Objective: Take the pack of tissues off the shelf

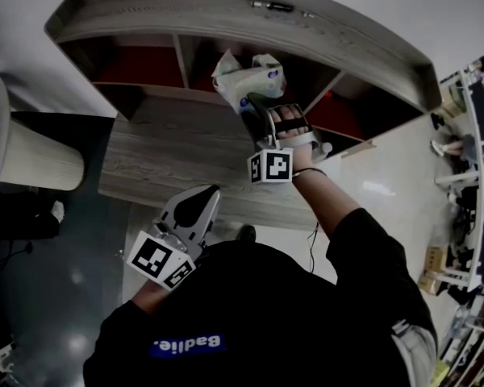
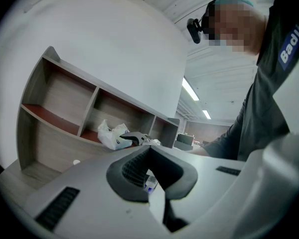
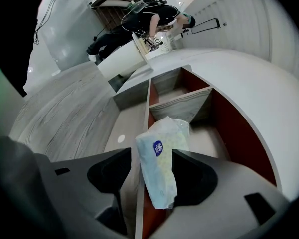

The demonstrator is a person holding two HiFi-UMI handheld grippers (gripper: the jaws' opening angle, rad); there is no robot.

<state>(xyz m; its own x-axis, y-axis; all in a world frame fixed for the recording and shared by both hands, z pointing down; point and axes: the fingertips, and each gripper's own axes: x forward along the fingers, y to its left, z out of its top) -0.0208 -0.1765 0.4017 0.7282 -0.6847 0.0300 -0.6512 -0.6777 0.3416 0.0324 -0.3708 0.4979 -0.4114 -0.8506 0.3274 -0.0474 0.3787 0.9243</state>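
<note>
The pack of tissues (image 1: 246,75), pale plastic with a blue round logo, is up at the front of the curved wooden shelf (image 1: 177,135). My right gripper (image 1: 253,101) reaches it from below. In the right gripper view the pack of tissues (image 3: 159,168) stands between the jaws of the right gripper (image 3: 152,172). It leans on the right pad, and a narrow gap shows at the left pad, so the jaws are open. My left gripper (image 1: 203,198) hangs low near my chest, shut and holding nothing. From the left gripper (image 2: 149,151) the pack (image 2: 114,136) shows far off.
The shelf (image 3: 79,118) has several red-backed compartments split by wooden dividers. A pale cylinder (image 1: 32,160) stands at the left. Cluttered racks (image 1: 468,135) line the right side. A small dark object (image 1: 273,6) lies on the shelf top. Another person (image 3: 144,19) crouches far behind.
</note>
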